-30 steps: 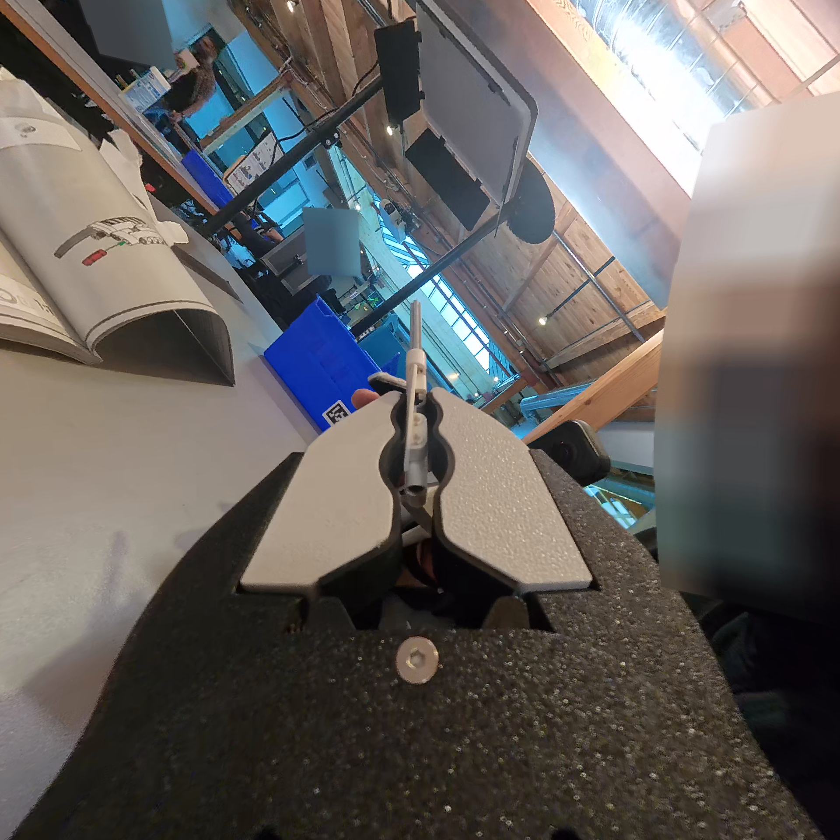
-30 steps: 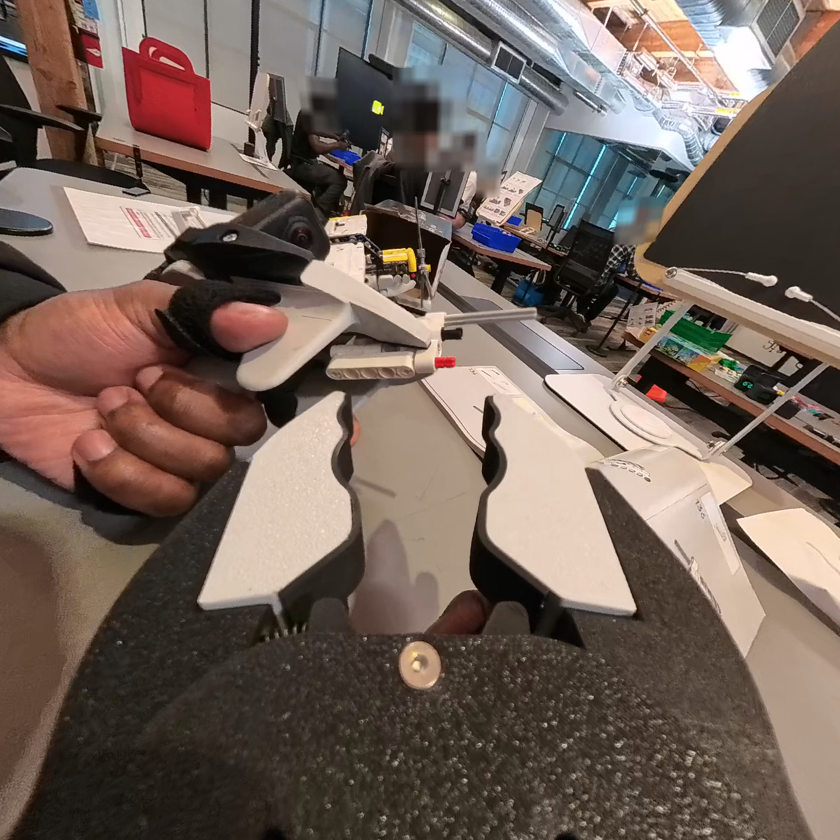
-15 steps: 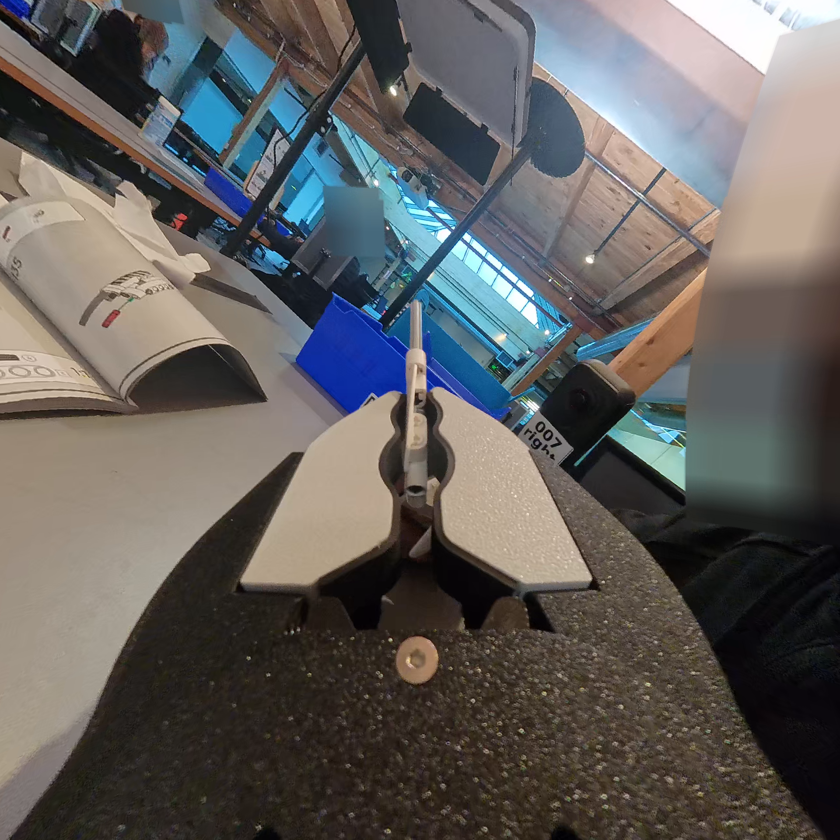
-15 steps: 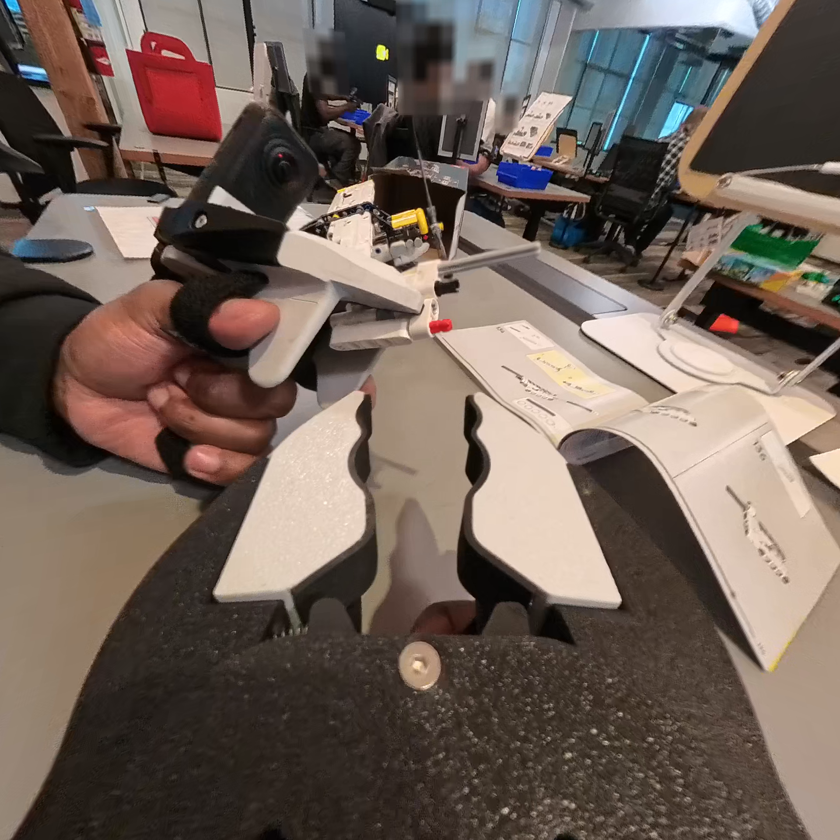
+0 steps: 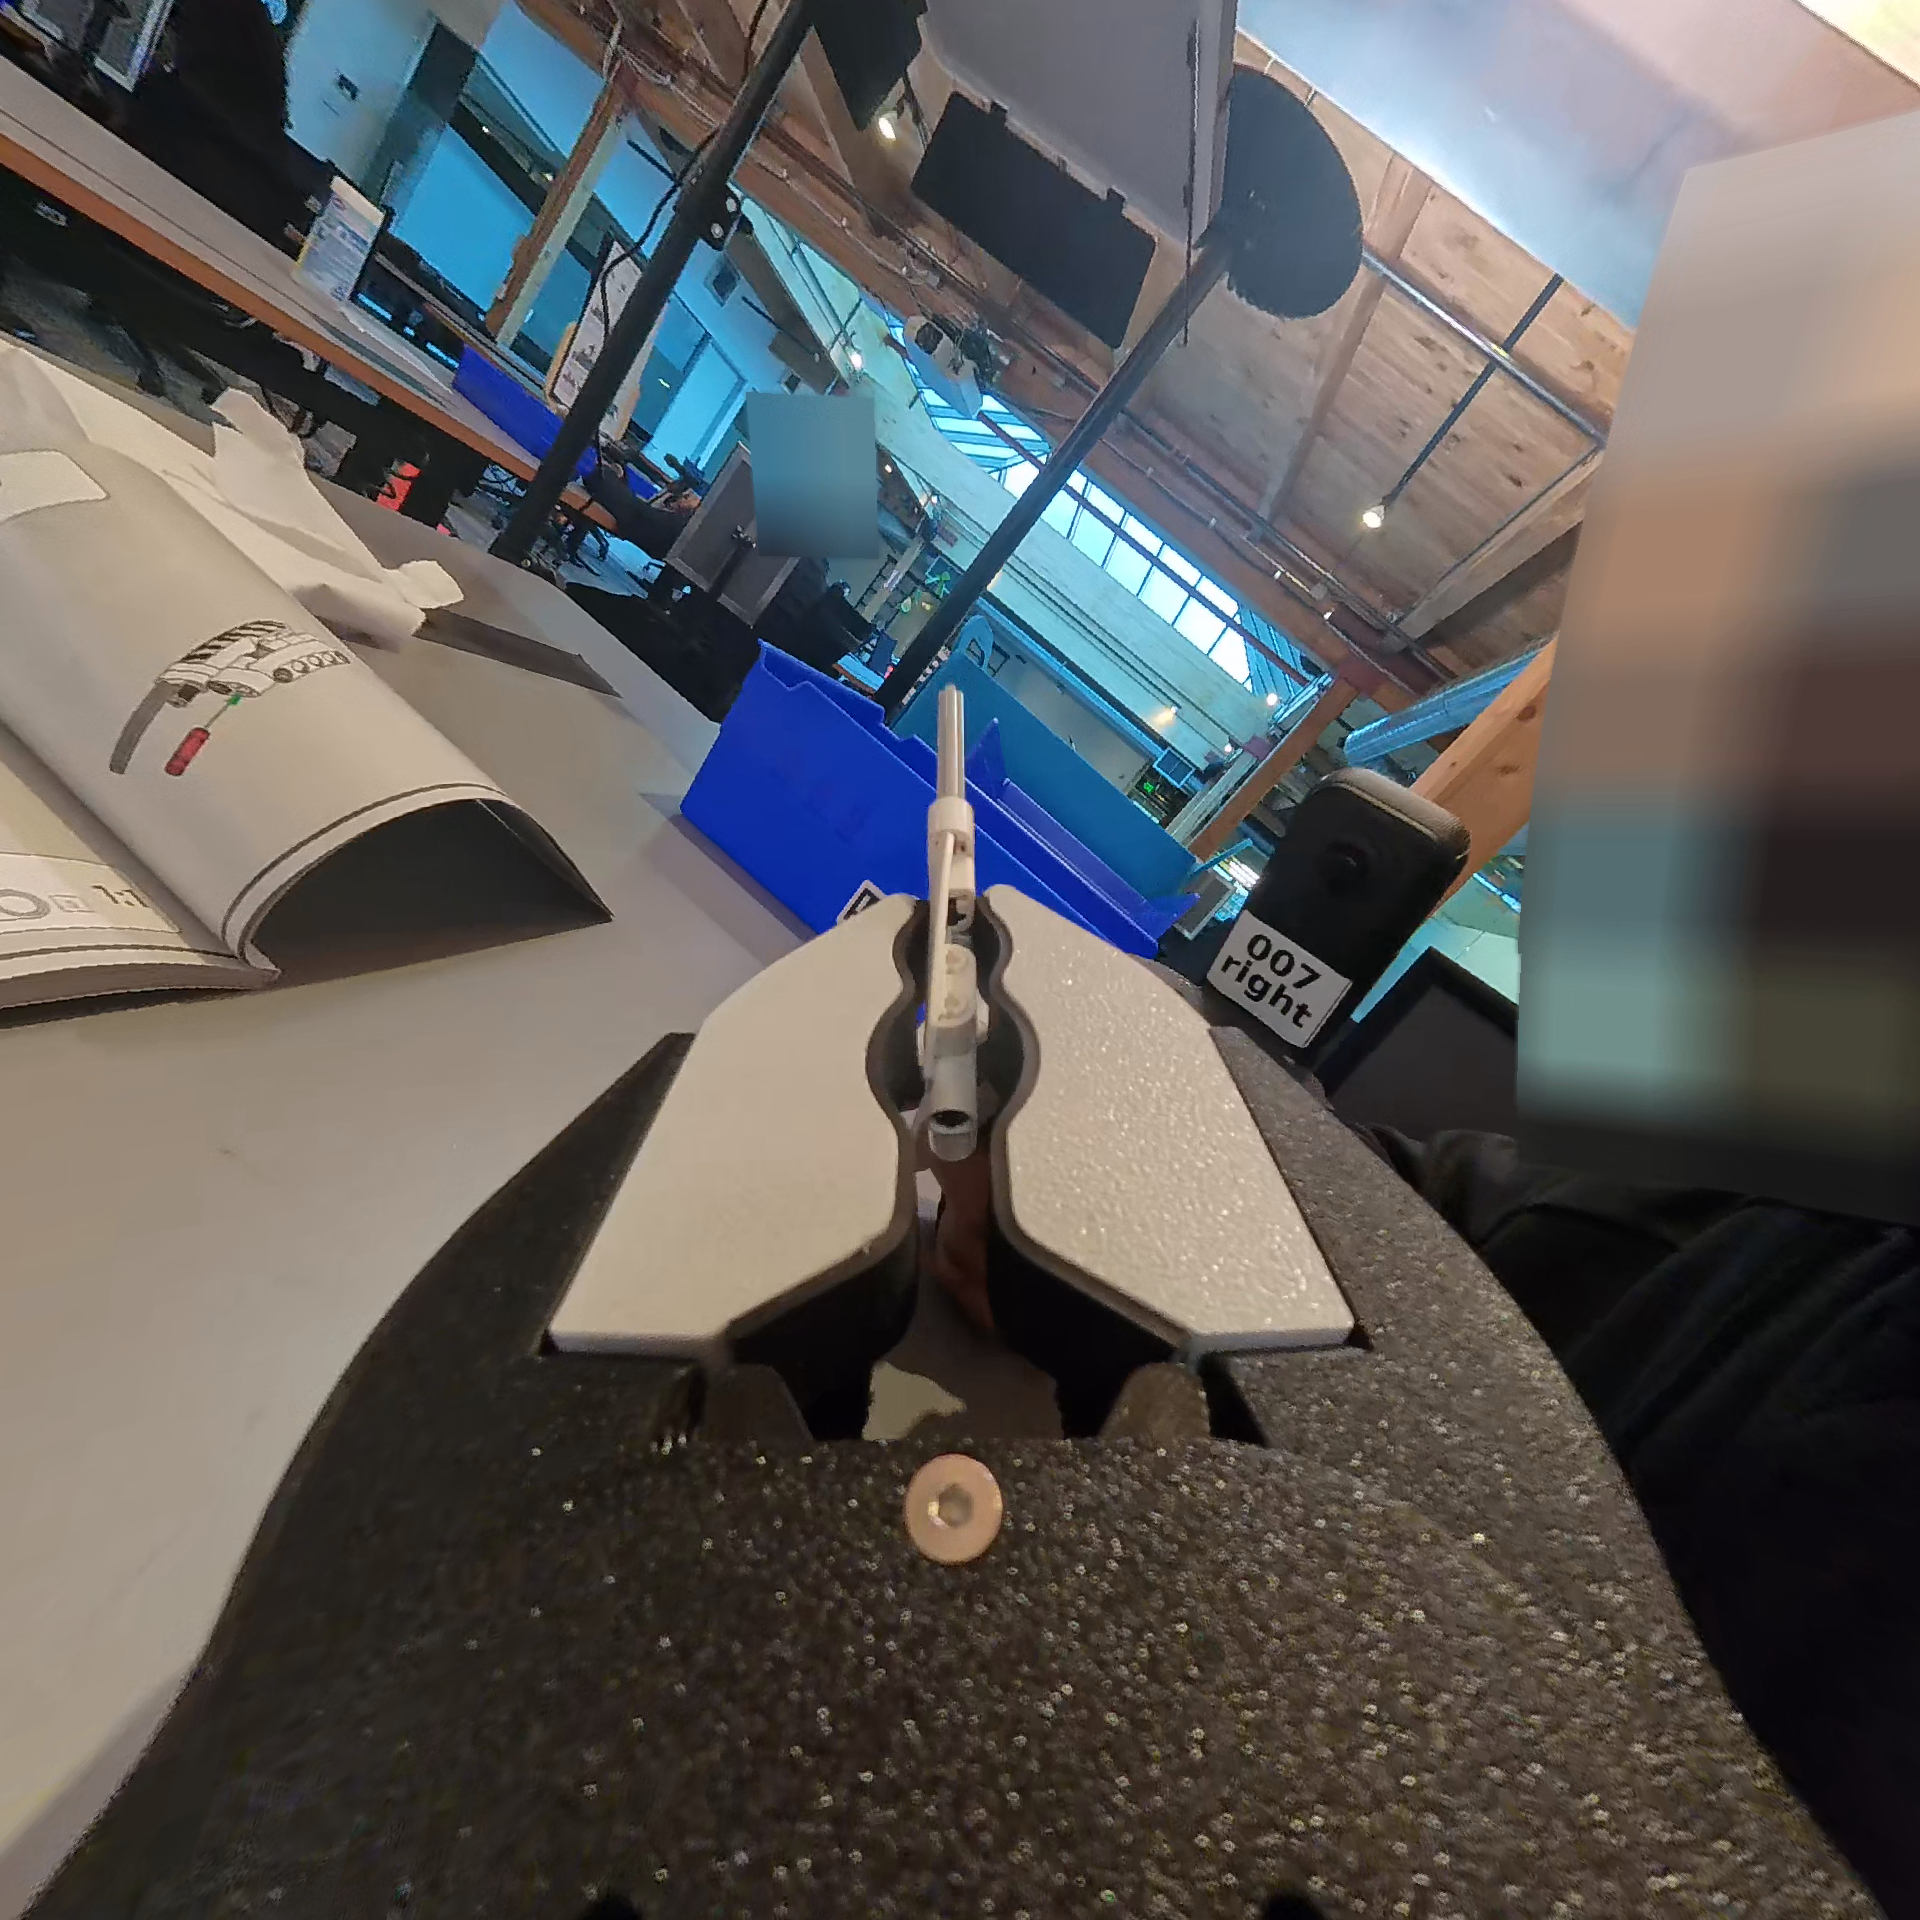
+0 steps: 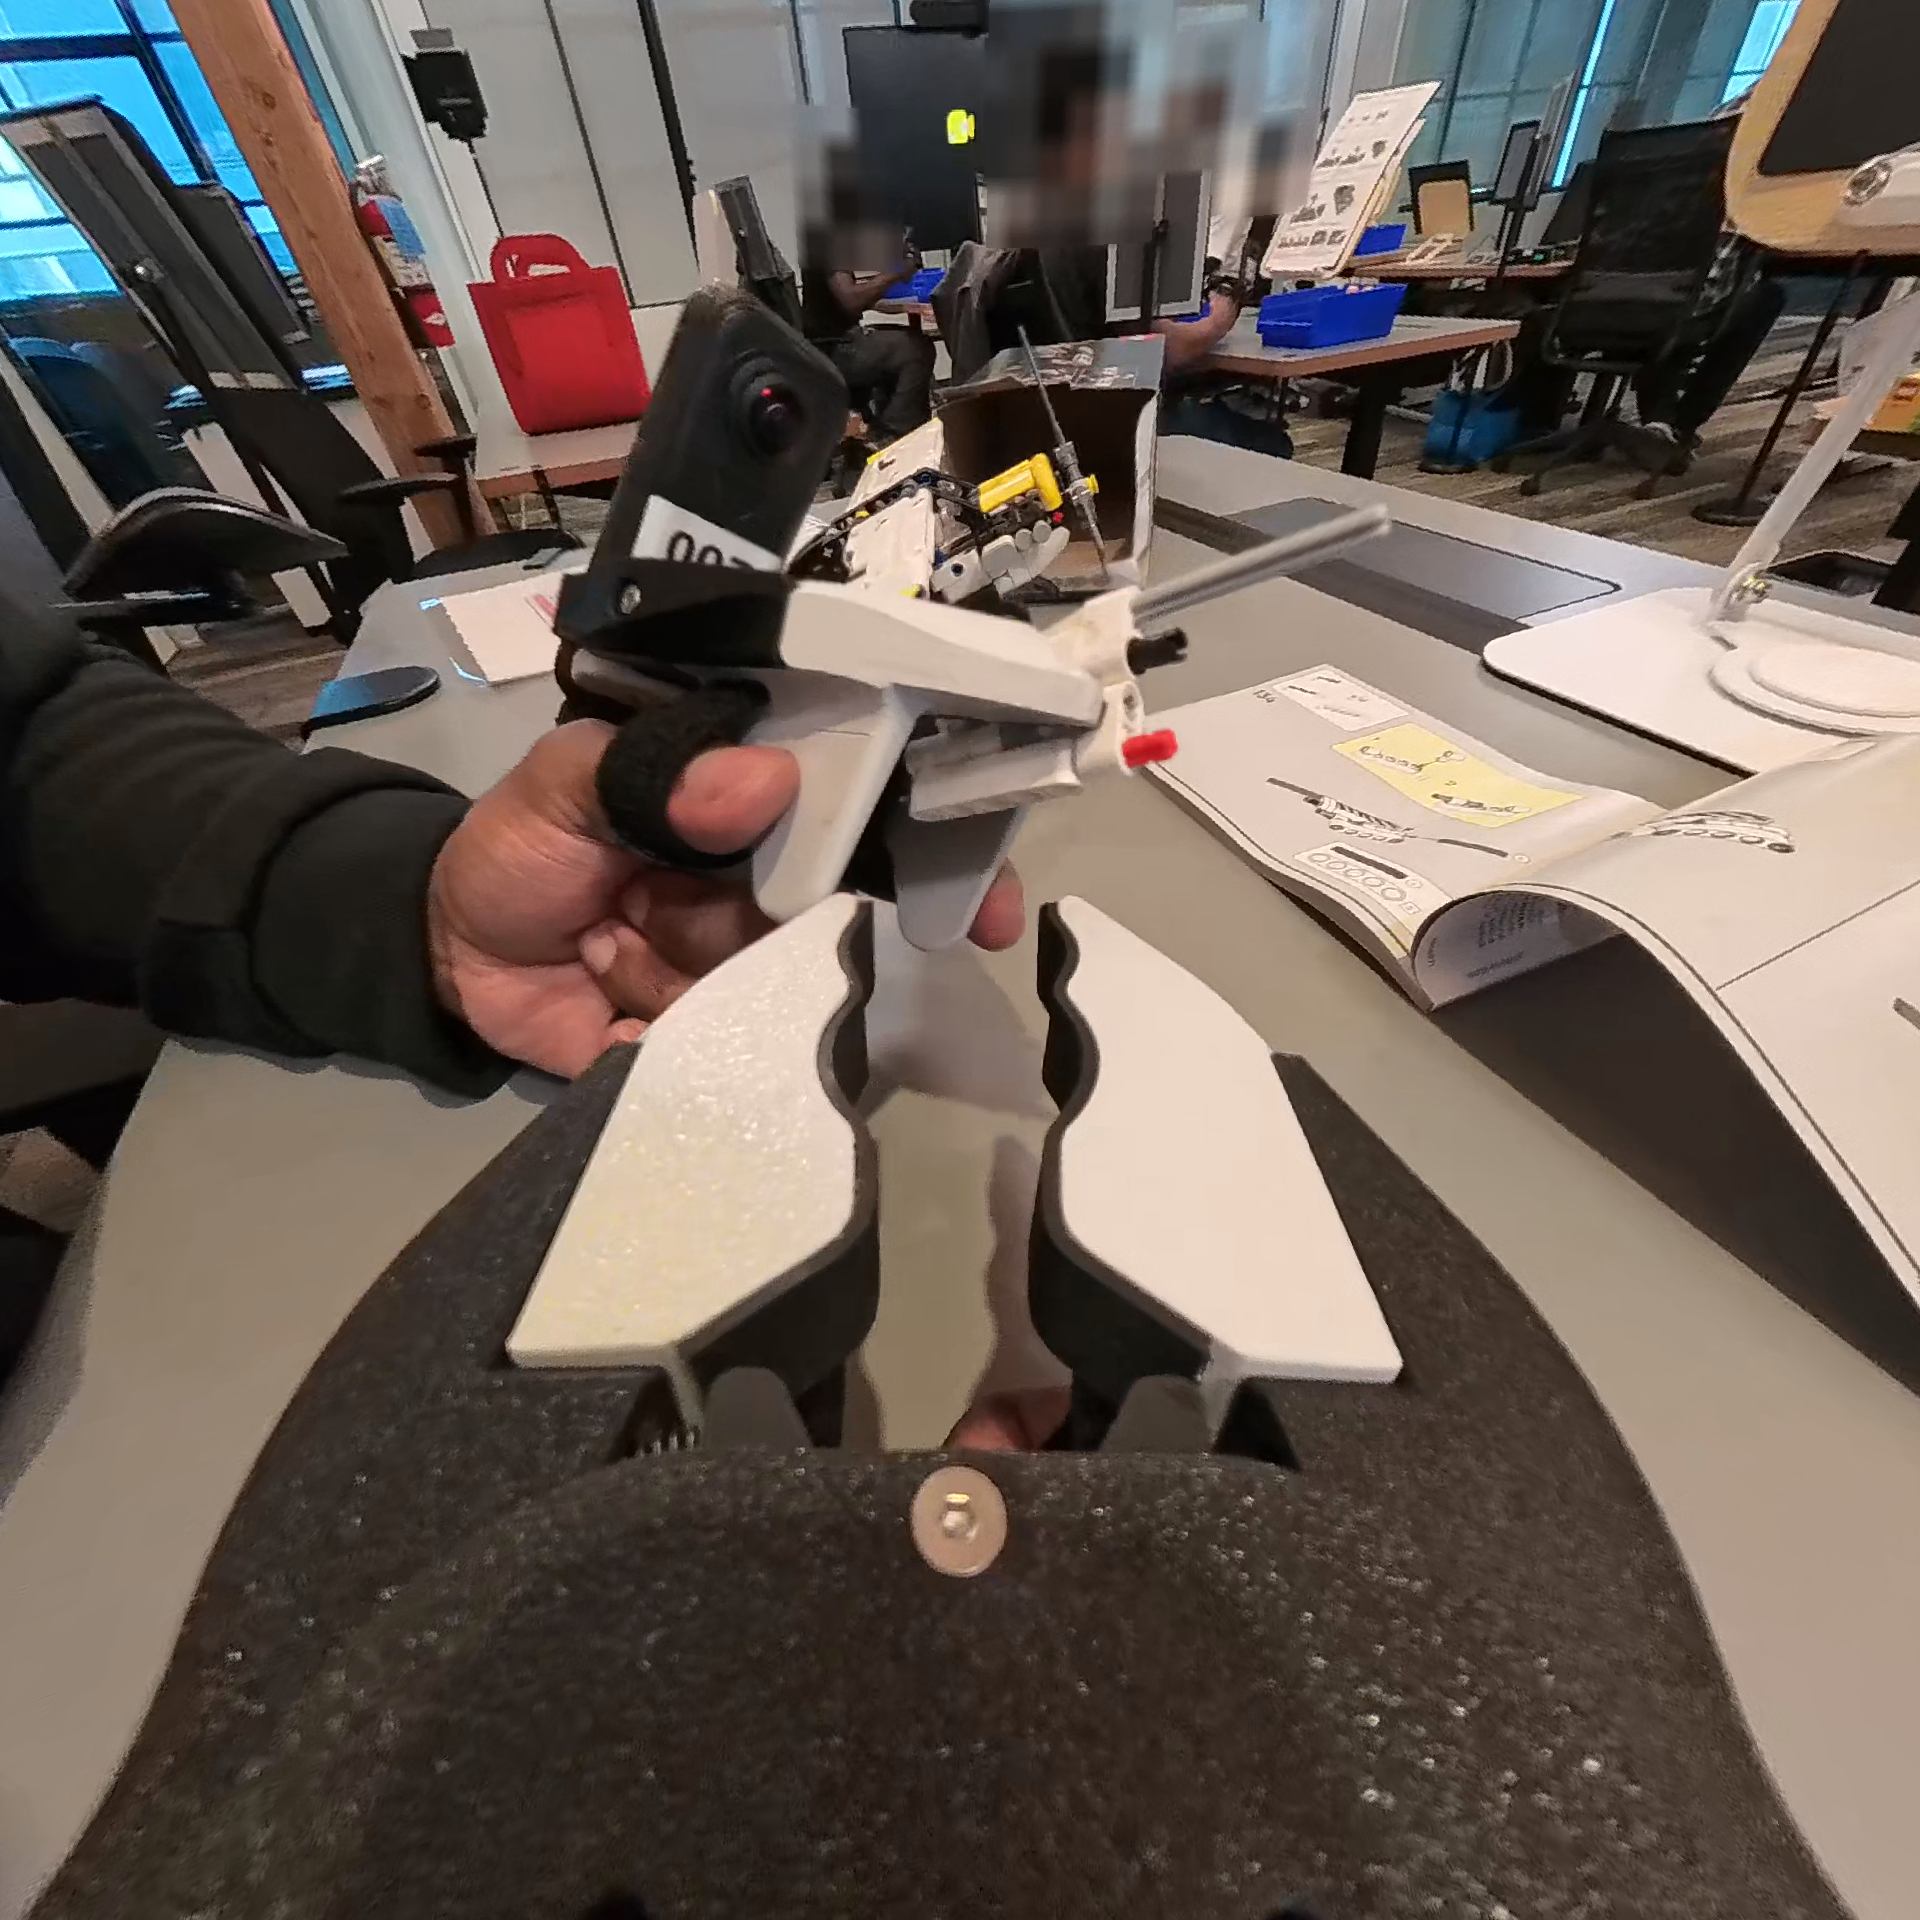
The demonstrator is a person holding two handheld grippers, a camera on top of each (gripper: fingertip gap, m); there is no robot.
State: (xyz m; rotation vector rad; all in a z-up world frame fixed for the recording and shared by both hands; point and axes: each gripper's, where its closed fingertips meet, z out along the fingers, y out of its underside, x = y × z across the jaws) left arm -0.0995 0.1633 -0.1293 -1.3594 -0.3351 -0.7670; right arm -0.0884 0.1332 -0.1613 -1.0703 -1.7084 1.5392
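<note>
Since a second ago my right tongs have narrowed, and the left tongs' view has tipped down from the ceiling toward the worktop. Right now the right tongs stand partly open with nothing between the pads, only grey worktop showing through the gap. My left tongs are clamped on a white brick assembly, both pads pressed to its sides, its grey axle sticking out past the fingertips. From the right wrist view I see that assembly held above the worktop, a red pin at its front end. An open instruction booklet lies toward the worktop's right edge, and a blue bin sits at its far edge.
</note>
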